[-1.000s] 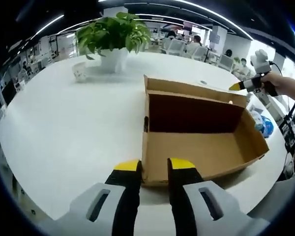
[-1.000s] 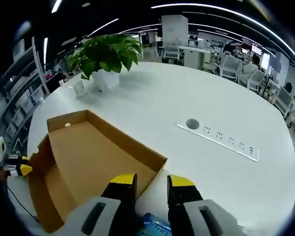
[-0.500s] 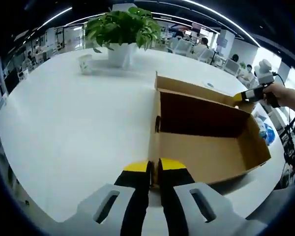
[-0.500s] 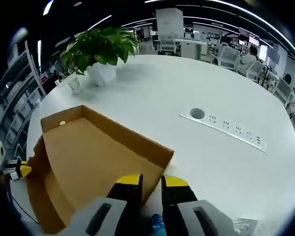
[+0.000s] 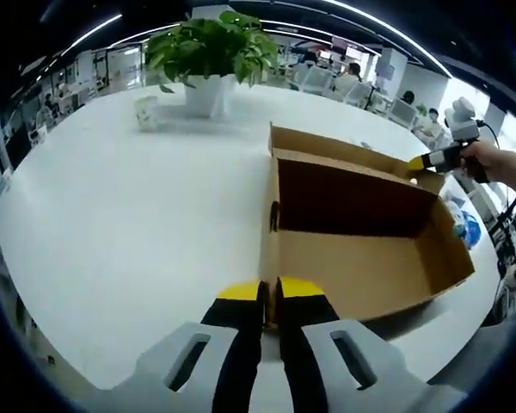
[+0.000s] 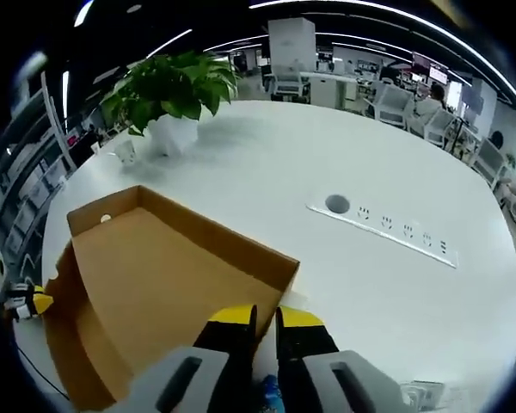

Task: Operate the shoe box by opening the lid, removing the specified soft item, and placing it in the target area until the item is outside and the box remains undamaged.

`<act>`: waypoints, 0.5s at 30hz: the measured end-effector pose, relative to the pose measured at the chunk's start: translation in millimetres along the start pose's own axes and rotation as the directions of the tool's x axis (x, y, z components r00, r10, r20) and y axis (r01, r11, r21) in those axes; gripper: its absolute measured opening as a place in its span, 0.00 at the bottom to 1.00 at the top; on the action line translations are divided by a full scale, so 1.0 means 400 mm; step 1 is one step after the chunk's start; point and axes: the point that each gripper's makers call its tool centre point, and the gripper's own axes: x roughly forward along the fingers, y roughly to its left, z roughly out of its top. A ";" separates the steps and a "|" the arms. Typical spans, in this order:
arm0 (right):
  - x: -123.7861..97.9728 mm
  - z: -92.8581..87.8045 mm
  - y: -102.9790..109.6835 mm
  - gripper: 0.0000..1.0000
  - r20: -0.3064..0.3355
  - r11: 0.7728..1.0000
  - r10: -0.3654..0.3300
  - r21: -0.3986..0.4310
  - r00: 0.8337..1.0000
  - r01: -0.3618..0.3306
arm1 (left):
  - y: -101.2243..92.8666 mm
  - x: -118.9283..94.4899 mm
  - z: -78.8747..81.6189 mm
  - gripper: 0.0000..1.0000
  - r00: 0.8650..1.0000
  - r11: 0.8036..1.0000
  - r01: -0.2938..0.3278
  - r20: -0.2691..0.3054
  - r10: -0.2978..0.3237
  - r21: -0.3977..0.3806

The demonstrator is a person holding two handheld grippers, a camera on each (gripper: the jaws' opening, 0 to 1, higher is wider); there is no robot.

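Note:
An open brown cardboard shoe box [image 5: 361,267] lies on the white table, and its inside looks bare. My left gripper [image 5: 269,288] is shut on the box's near wall at a corner. At the far right corner, my right gripper [image 5: 423,162] pinches the rim, held by a person's hand. In the right gripper view the same box [image 6: 155,275] spreads to the left, and my right gripper [image 6: 265,311] is shut on its wall. The left gripper [image 6: 36,301] shows at the box's far left end. A blue soft packet [image 5: 466,225] lies on the table just outside the box.
A potted green plant [image 5: 208,47] and a small white cup [image 5: 146,112] stand at the back of the white table [image 5: 112,224]. A socket strip [image 6: 383,232] and a round grommet [image 6: 336,204] sit in the tabletop to the right of the box. Office desks and people lie beyond.
Both grippers' jaws have gone from open to shut on the box's walls. The box itself has barely shifted.

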 end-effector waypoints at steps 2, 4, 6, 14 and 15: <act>-0.004 0.003 0.002 0.04 0.009 1.000 0.002 0.008 1.000 -0.002 | 0.000 0.000 0.000 0.04 1.000 1.000 0.002 0.001 -0.002 -0.005; -0.006 0.004 0.003 0.03 0.010 1.000 0.004 0.013 1.000 -0.004 | 0.000 0.000 -0.001 0.04 1.000 1.000 0.002 -0.001 -0.002 -0.002; -0.012 0.005 0.002 0.03 0.016 1.000 0.005 0.024 1.000 -0.006 | 0.000 0.000 -0.001 0.03 1.000 1.000 0.002 -0.001 -0.002 0.001; -0.030 0.010 0.003 0.02 0.038 0.999 0.004 0.051 0.999 -0.006 | 0.001 0.000 -0.002 0.03 1.000 1.000 0.002 -0.004 -0.002 0.003; -0.033 0.012 0.002 0.01 0.041 0.998 0.004 0.055 0.999 -0.007 | 0.002 0.000 -0.002 0.03 1.000 1.000 0.002 -0.005 -0.002 0.002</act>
